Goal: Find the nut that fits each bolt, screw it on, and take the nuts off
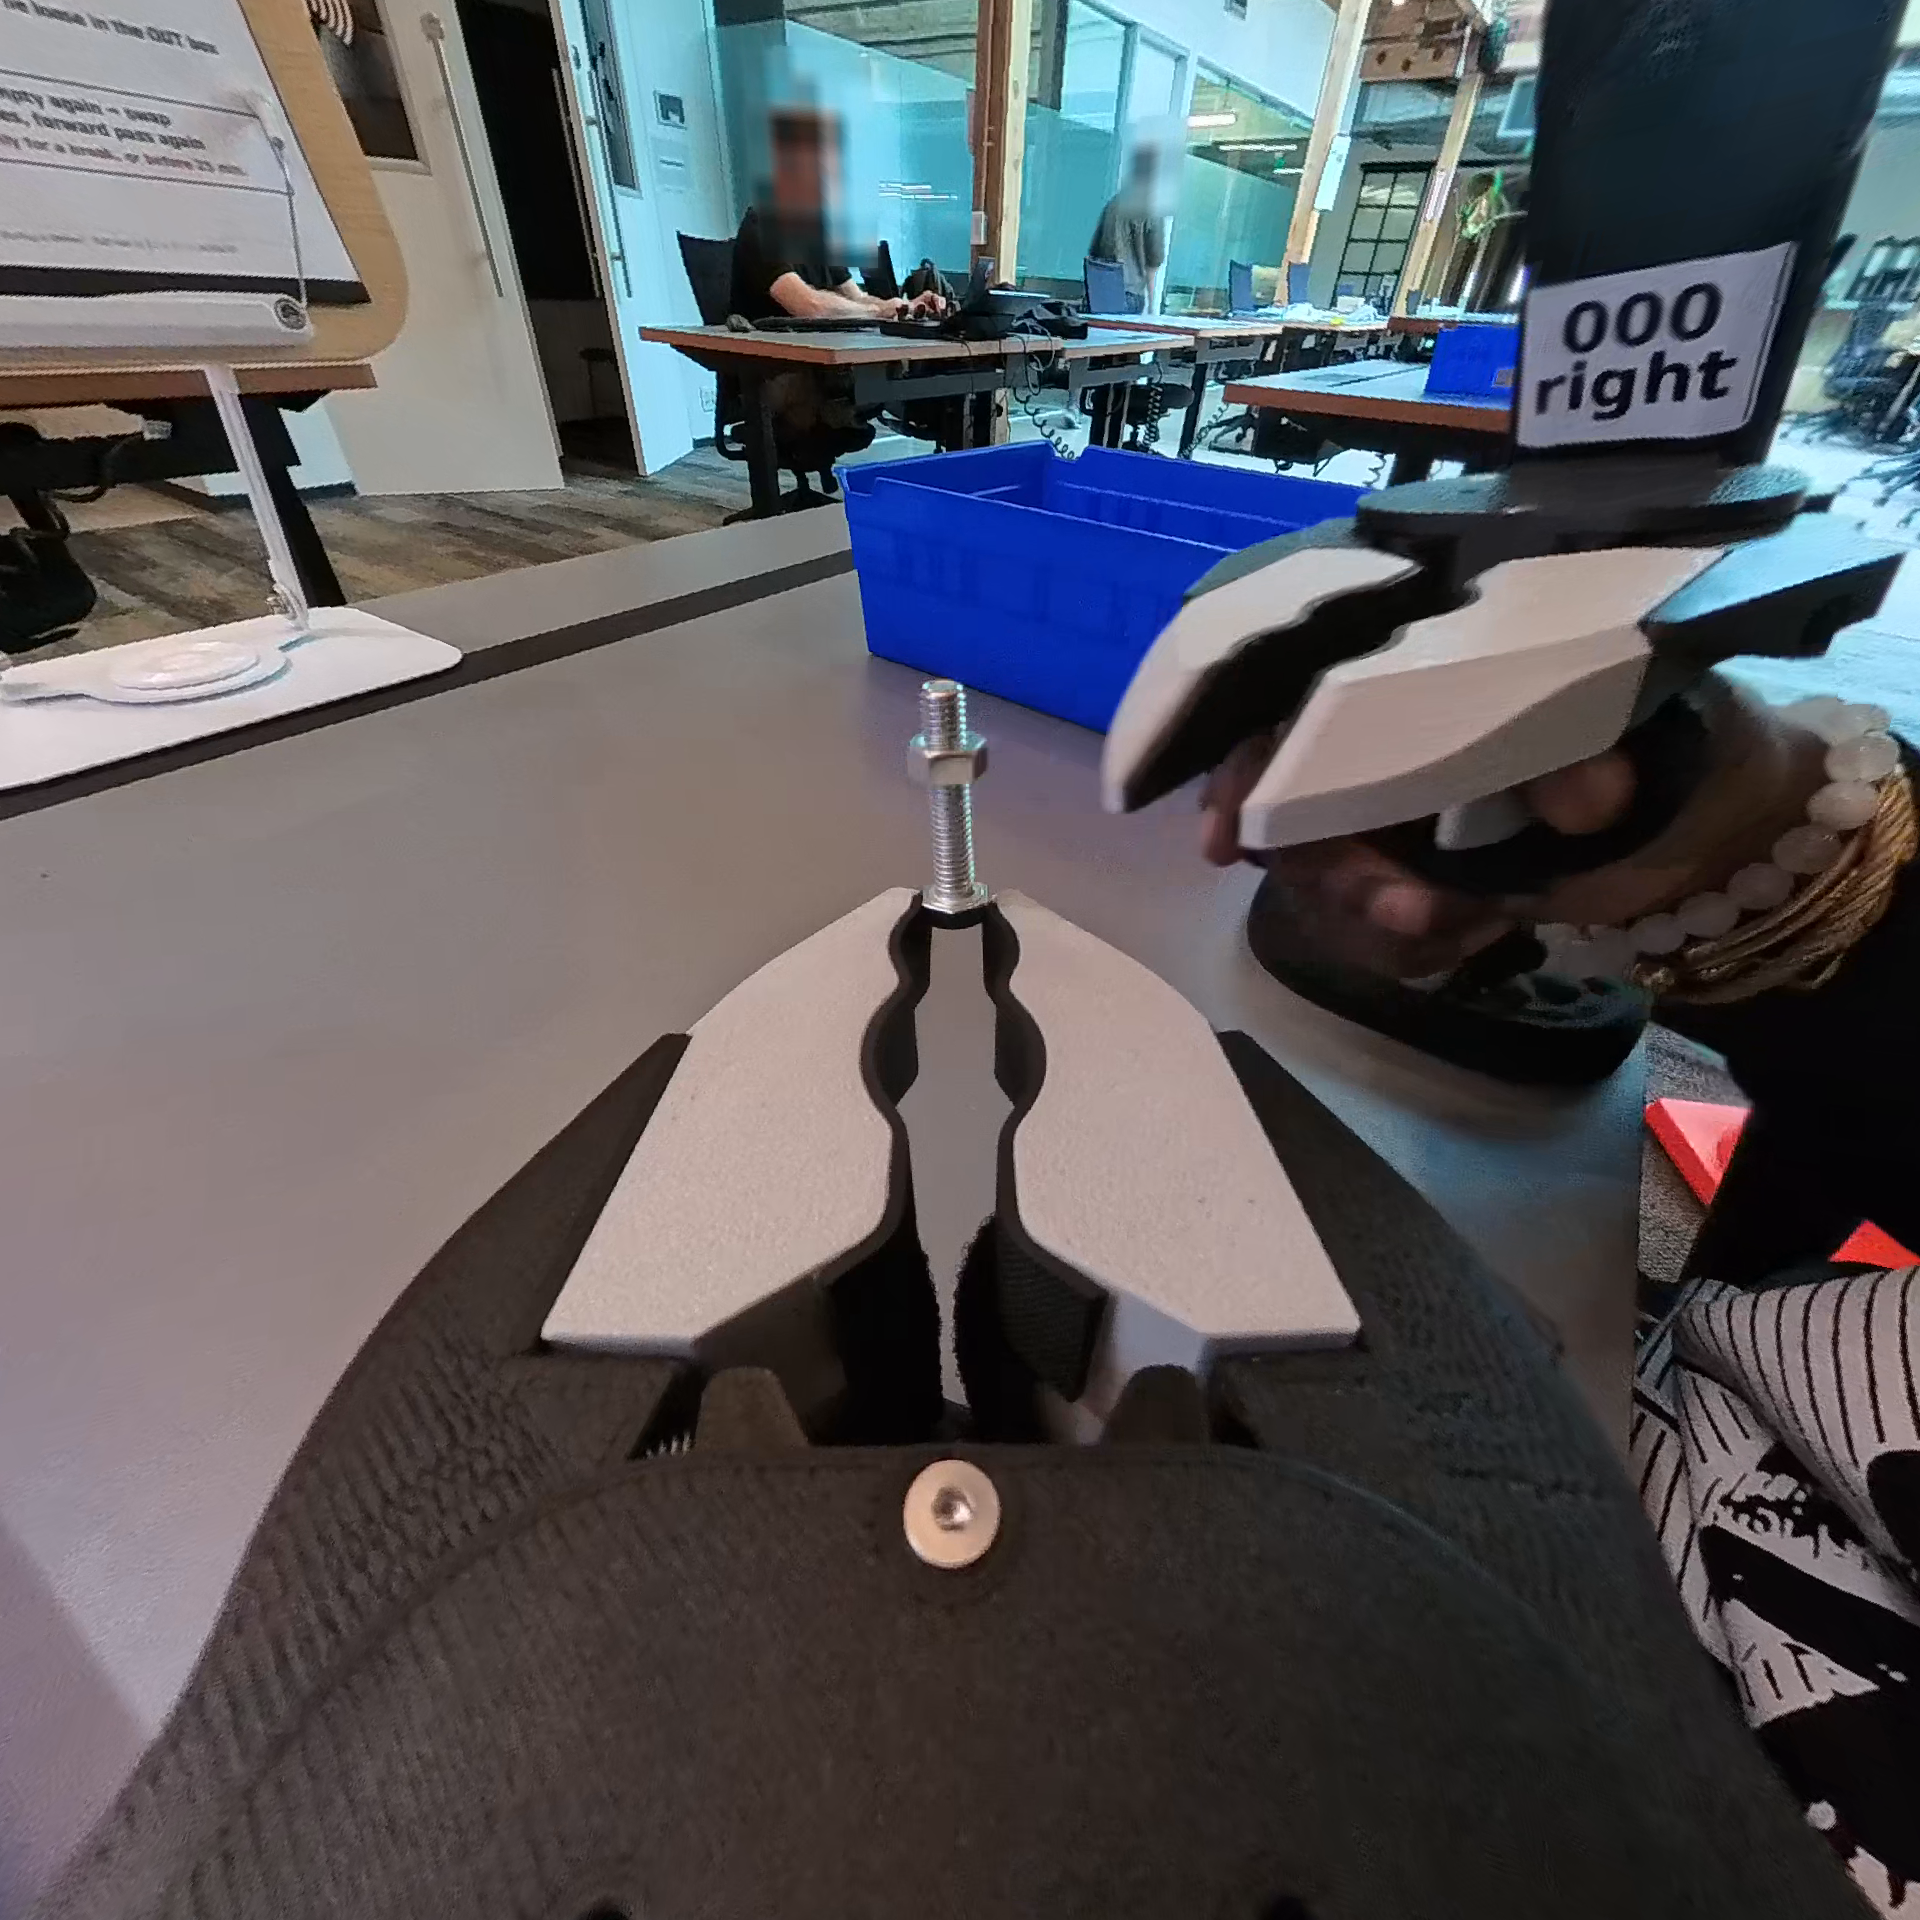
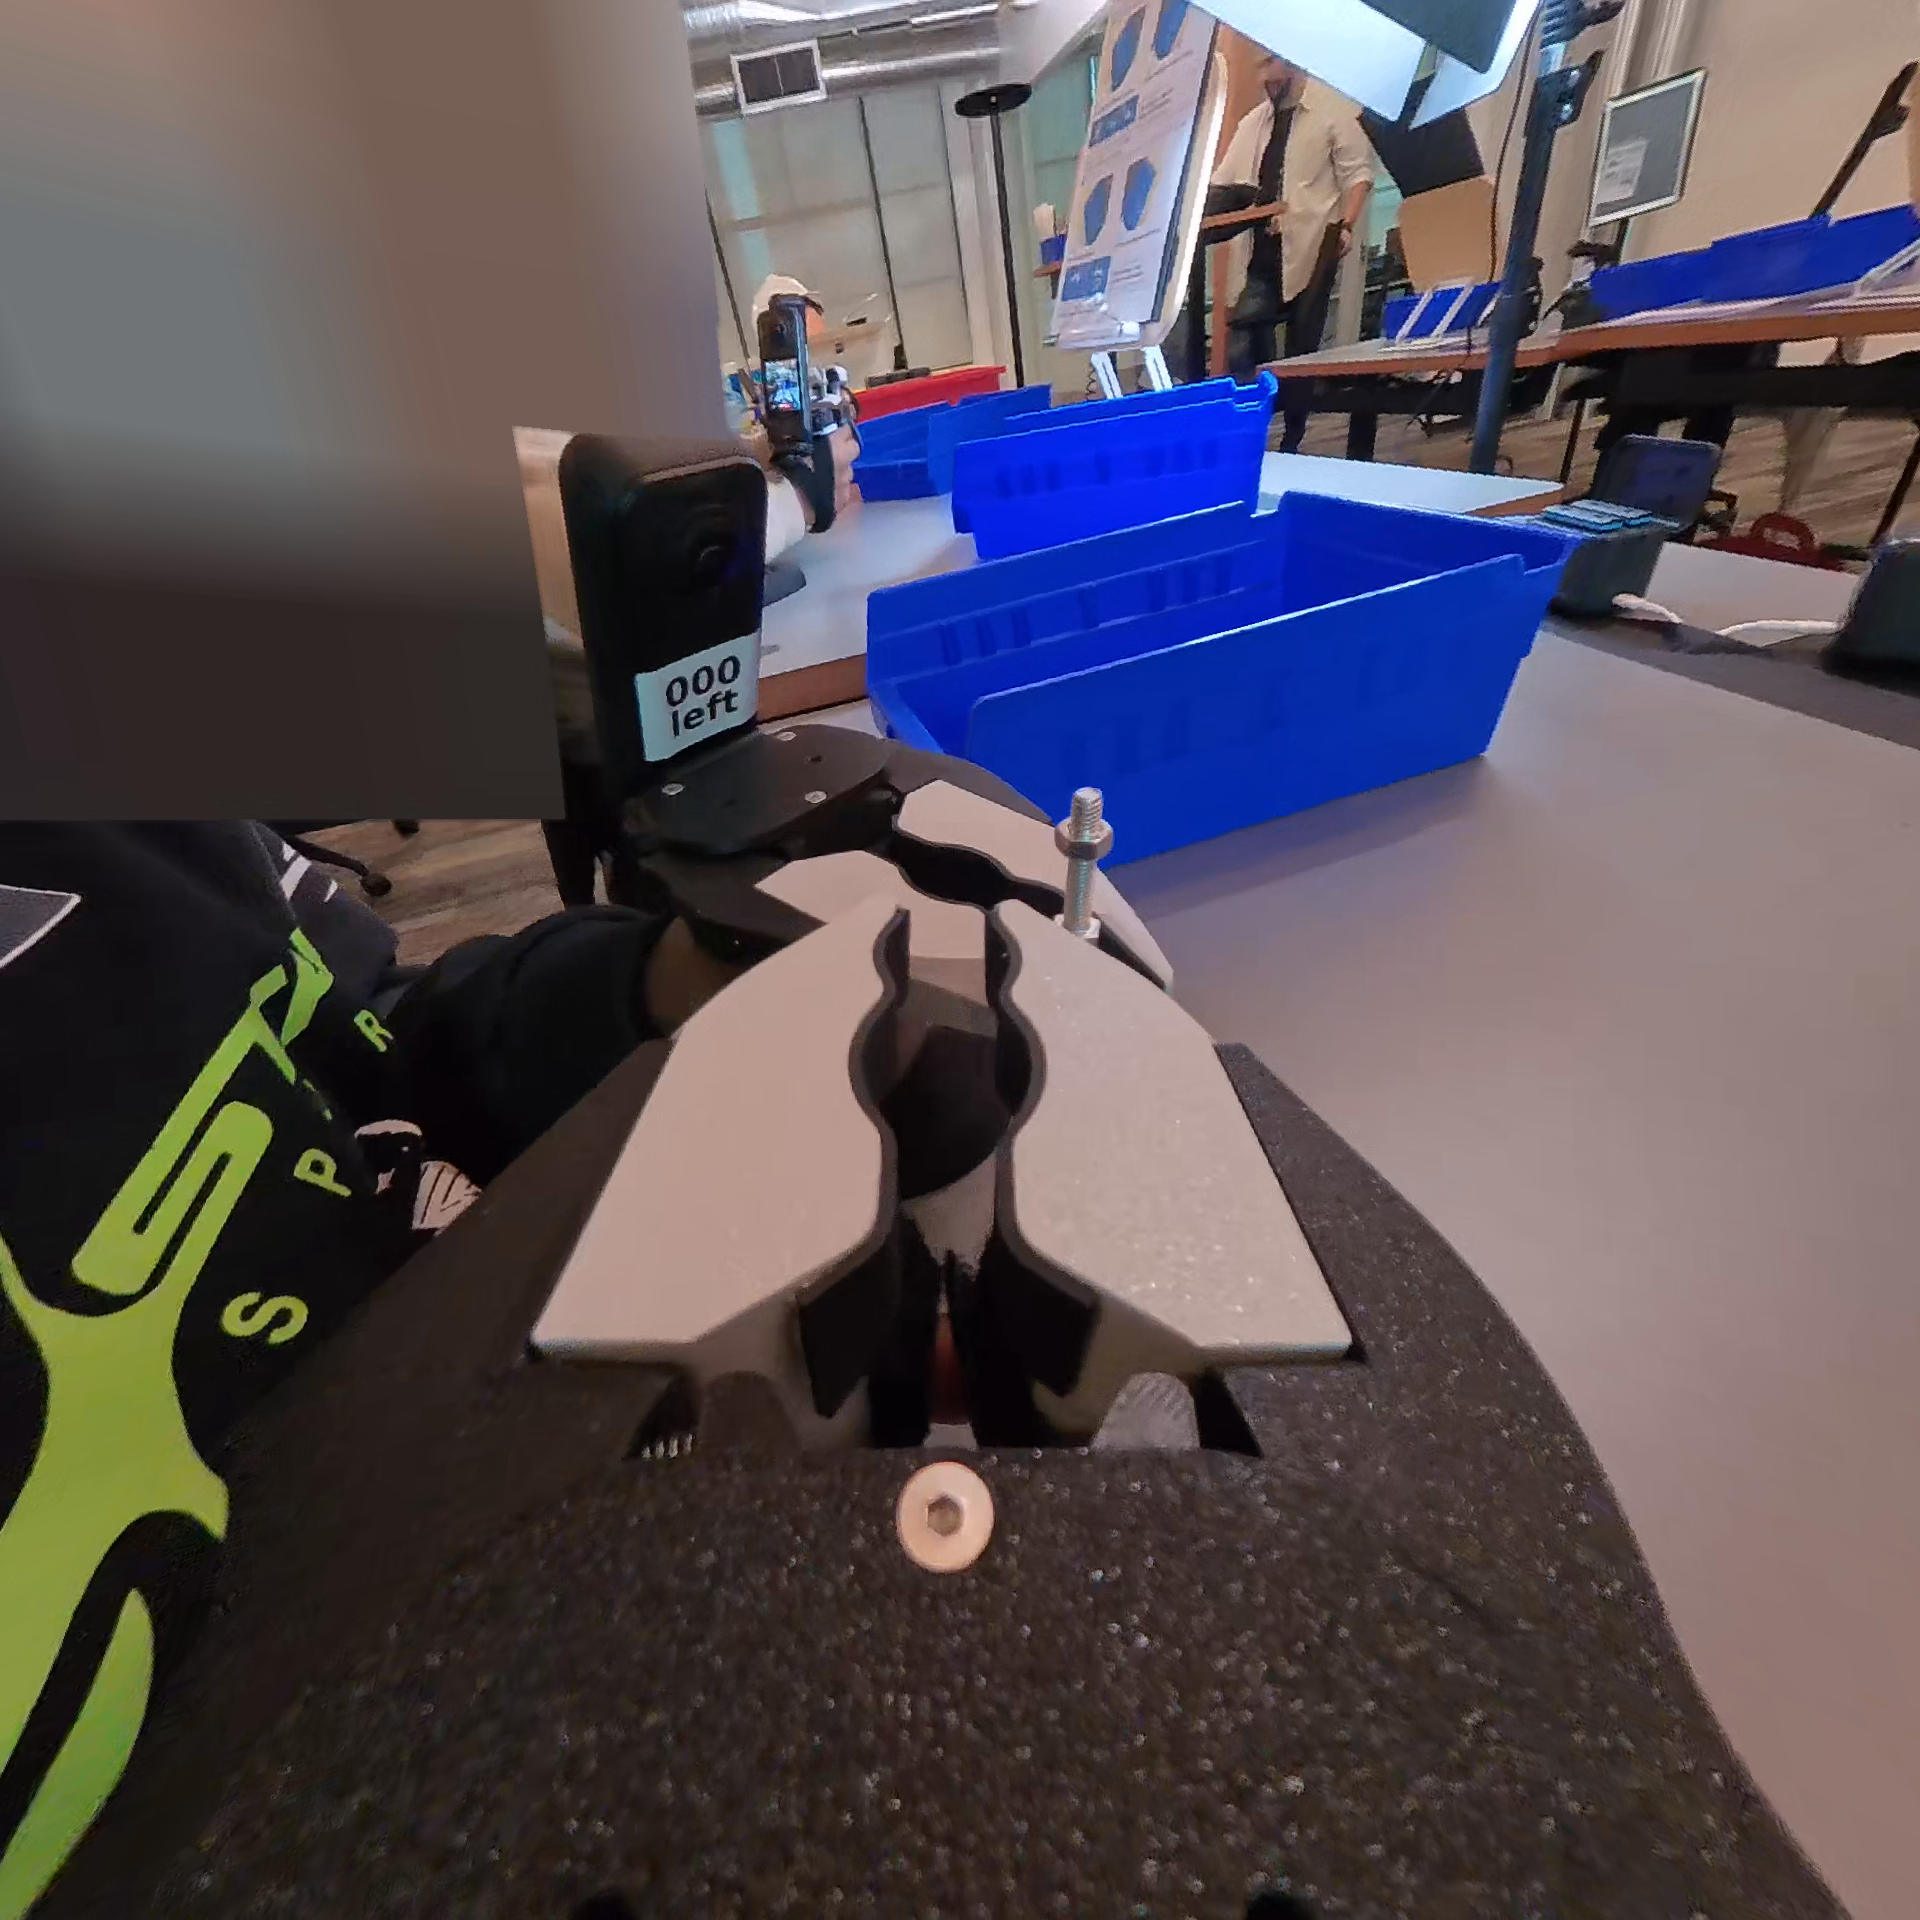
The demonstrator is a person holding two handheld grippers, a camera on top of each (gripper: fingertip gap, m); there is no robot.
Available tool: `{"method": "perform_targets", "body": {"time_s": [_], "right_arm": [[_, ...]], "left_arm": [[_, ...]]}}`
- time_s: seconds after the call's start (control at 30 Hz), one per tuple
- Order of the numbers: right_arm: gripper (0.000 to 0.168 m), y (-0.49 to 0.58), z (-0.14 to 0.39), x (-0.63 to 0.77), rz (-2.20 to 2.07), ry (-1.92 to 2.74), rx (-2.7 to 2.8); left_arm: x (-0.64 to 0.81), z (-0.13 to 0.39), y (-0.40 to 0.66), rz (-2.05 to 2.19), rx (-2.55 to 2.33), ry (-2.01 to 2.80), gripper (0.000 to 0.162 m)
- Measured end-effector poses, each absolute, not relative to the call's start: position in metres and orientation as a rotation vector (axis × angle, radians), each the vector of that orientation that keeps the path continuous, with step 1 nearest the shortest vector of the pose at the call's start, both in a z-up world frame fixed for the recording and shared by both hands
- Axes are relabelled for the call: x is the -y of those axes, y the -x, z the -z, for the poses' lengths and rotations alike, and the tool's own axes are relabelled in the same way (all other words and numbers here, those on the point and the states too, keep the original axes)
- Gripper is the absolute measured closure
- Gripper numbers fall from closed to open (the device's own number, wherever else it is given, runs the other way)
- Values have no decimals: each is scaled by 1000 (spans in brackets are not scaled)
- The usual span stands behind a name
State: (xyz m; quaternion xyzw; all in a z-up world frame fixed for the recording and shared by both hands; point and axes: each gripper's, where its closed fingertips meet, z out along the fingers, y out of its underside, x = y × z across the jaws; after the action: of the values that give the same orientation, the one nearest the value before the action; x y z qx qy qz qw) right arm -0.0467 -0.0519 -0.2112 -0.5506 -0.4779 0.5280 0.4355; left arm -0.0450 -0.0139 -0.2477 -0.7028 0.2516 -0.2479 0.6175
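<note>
While the left gripper (image 1: pixel 954 906) pinches the head end of the bolt (image 1: pixel 945 821) between its fingertips, the bolt stands upright above the grey table (image 1: pixel 416 987), its threaded shank pointing up; a hex nut (image 1: pixel 945 755) sits on the thread near the top, with a short length of thread bare above it. The right gripper (image 1: pixel 1195 800) hangs to the right of the bolt, apart from it, tips angled down and to the left; in its own wrist view its fingers (image 2: pixel 1122 1101) stand slightly spread with nothing between them, and the same bolt (image 2: pixel 1084 862) and nut (image 2: pixel 1084 834) show just beyond its right fingertip, held at the tip of the left gripper (image 2: pixel 1081 930). A blue bin (image 1: pixel 1039 582) rests on the table at the far side, behind the bolt; more blue bins (image 2: pixel 1112 457) stand farther off. A white stand (image 1: pixel 229 655) with a printed sheet occupies the far left of the table; a hand (image 1: pixel 1455 883) wearing a bead bracelet grips the right gripper from below.
</note>
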Motion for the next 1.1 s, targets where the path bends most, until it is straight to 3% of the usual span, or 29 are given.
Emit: {"method": "perform_targets", "body": {"time_s": [0.3,0.57,0.63,0.7,0.87,1.1], "right_arm": [[153,52,200,25,-1088,1402,1178],[162,52,205,26,-1056,1410,1239],[163,39,196,15,-1028,1417,1178],[163,9,182,-9,-935,1450,1081],[162,-129,162,-105,-446,1648,747],[162,-254,244,-188,-209,2030,437]], "left_arm": [[16,252,39,516,-637,1624,152],[18,250,37,518,-656,1608,152],[18,251,37,525,-661,1610,139],[17,252,37,530,-661,1620,127],[17,251,38,529,-646,1620,126],[14,252,39,526,-634,1637,126]]}}
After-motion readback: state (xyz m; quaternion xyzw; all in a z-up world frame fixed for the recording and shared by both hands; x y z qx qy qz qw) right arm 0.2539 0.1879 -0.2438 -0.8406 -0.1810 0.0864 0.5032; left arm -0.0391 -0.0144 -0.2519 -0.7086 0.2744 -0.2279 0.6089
